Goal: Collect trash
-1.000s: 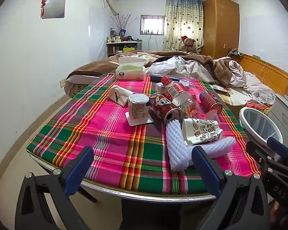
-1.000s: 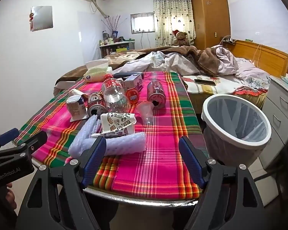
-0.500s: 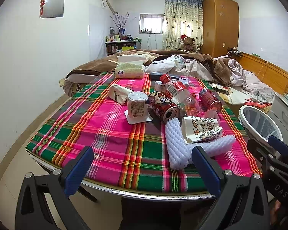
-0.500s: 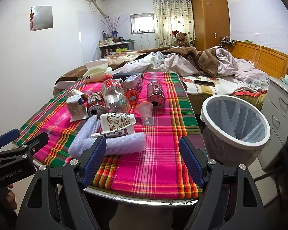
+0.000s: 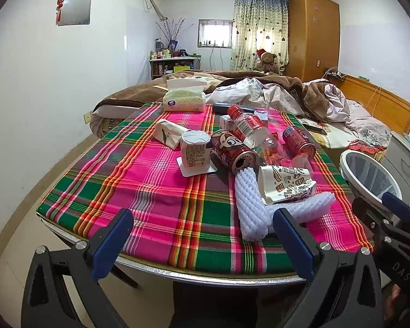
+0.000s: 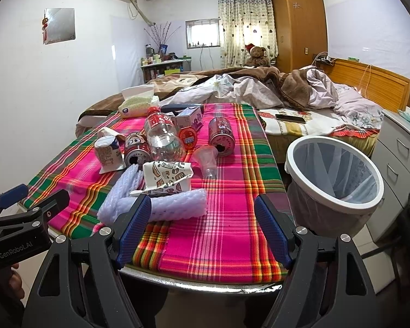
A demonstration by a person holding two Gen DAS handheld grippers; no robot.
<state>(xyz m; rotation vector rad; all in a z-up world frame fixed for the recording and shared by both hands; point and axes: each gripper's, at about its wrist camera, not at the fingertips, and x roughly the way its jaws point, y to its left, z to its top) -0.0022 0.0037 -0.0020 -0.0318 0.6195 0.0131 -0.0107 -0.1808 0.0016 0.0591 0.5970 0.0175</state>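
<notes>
At the desk's near edge, both grippers, left and right, gape empty; I judge the foam net light, soft: pinch mid-length.

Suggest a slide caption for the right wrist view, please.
Open right gripper faces trash on a plaid tablecloth, white bin alongside.

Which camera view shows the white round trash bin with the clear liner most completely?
The right wrist view shows it best: the white round trash bin appears whole, with rim, clear liner and dark side visible beside the plaid-covered table. In the left wrist view the bin sits at the right edge, and the right gripper hides its lower part.
</notes>
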